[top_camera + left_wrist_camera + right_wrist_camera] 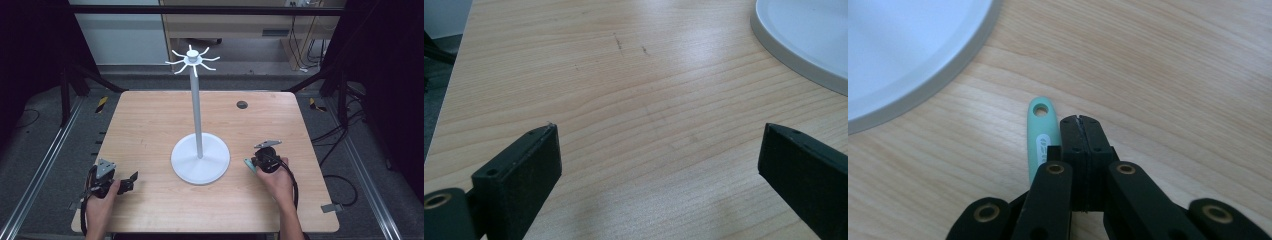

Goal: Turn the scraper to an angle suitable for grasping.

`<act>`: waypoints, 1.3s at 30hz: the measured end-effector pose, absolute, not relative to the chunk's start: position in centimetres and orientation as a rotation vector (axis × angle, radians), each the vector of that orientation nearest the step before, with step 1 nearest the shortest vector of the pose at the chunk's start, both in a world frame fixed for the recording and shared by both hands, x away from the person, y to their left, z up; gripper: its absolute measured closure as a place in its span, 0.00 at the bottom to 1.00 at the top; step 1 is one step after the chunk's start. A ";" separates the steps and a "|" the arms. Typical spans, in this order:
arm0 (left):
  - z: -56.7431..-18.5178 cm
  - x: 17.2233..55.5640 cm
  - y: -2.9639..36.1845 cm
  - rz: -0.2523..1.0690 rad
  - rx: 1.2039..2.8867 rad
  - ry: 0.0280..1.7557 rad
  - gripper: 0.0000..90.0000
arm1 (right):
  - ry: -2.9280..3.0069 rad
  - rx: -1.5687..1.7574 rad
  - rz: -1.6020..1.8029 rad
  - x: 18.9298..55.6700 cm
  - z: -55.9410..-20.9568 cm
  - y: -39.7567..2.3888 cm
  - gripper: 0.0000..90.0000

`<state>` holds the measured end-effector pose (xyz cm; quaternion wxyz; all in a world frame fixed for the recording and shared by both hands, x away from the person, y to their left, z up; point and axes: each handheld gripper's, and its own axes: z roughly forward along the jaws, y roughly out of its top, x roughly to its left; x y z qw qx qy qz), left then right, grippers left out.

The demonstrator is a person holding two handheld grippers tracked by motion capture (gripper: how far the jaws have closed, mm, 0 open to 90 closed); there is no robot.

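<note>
The wooden worktop (150, 125) carries a tall white hanging stand (199, 120), its round base at the middle and a ring of hooks at the top of its post. At the near left corner the left hand-held gripper (131, 179) rests low over bare wood with its jaws spread wide and nothing between them. To the right of the base, the right hand-held gripper (1082, 122) sits with its jaws pressed flat together, clenched on nothing that can be seen between them. Lying on the wood just beside those closed jaws, on the side toward the stand's base, is a small mint-green handle (1040, 135) with a hanging hole at its far end; the rest of the utensil runs back under the gripper and cannot be made out. The step in hand looks like the pick-up of this utensil, presumably to hang it on a hook, and it is not yet grasped. The next move calls for the right jaws to part, shift sideways to straddle the handle, and close on it behind the hole, leaving the hole free.
</note>
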<state>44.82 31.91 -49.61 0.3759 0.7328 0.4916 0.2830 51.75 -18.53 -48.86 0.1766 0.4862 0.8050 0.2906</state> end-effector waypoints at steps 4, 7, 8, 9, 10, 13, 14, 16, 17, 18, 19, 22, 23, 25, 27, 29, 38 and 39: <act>-49.6 44.8 31.7 0.724 1.890 1.251 0.04 | 2.315 1.343 0.825 51.4 -48.8 -17.9 1.00; -49.6 44.8 31.7 0.725 1.893 1.249 0.04 | 2.334 1.328 0.824 51.2 -48.7 -17.5 1.00; -49.6 44.8 31.7 0.725 1.892 1.250 0.04 | 2.339 1.313 0.817 51.1 -48.7 -17.4 1.00; -49.6 44.8 31.7 0.724 1.889 1.253 0.04 | 2.343 1.303 0.818 51.1 -48.7 -17.3 1.00; -49.6 44.8 31.7 0.724 1.888 1.255 0.04 | 2.354 1.309 0.823 51.0 -48.7 -17.2 1.00; -49.6 44.8 31.7 0.724 1.888 1.254 0.04 | 2.363 1.307 0.825 50.9 -48.7 -17.0 1.00; -49.6 44.8 31.7 0.726 1.889 1.252 0.04 | 2.373 1.298 0.825 50.8 -48.7 -16.9 1.00; -49.6 44.8 31.7 0.726 1.892 1.250 0.04 | 2.382 1.292 0.825 50.8 -48.6 -16.8 1.00; -49.6 44.8 31.7 0.726 1.894 1.249 0.04 | 2.388 1.290 0.822 50.7 -48.6 -16.7 1.00; -49.6 44.8 31.7 0.727 1.893 1.249 0.04 | 2.393 1.291 0.831 50.7 -48.6 -16.7 1.00; -49.6 44.8 31.7 0.728 1.892 1.250 0.04 | 2.403 1.290 0.836 50.7 -48.6 -16.7 1.00; -49.6 44.8 31.7 0.729 1.890 1.252 0.04 | 2.410 1.283 0.842 50.7 -48.6 -16.6 1.00; -49.6 44.8 31.7 0.731 1.888 1.252 0.04 | 2.407 1.290 0.838 50.7 -48.6 -16.6 1.00; -49.6 44.8 31.7 0.732 1.885 1.252 0.04 | 2.389 1.273 0.849 50.7 -48.2 -16.7 1.00; -49.6 44.8 31.7 0.732 1.890 1.251 0.04 | 2.376 1.264 0.859 50.7 -47.9 -16.7 1.00; -49.6 44.8 31.7 0.731 1.890 1.251 0.04 | 2.383 1.255 0.851 50.8 -47.6 -16.4 1.00; -49.6 44.7 31.9 0.741 1.884 1.259 0.04 | 2.459 1.186 0.753 50.6 -47.3 -15.3 1.00; -49.6 44.7 31.9 0.741 1.884 1.259 0.04 | 2.459 1.186 0.753 50.6 -47.3 -15.3 1.00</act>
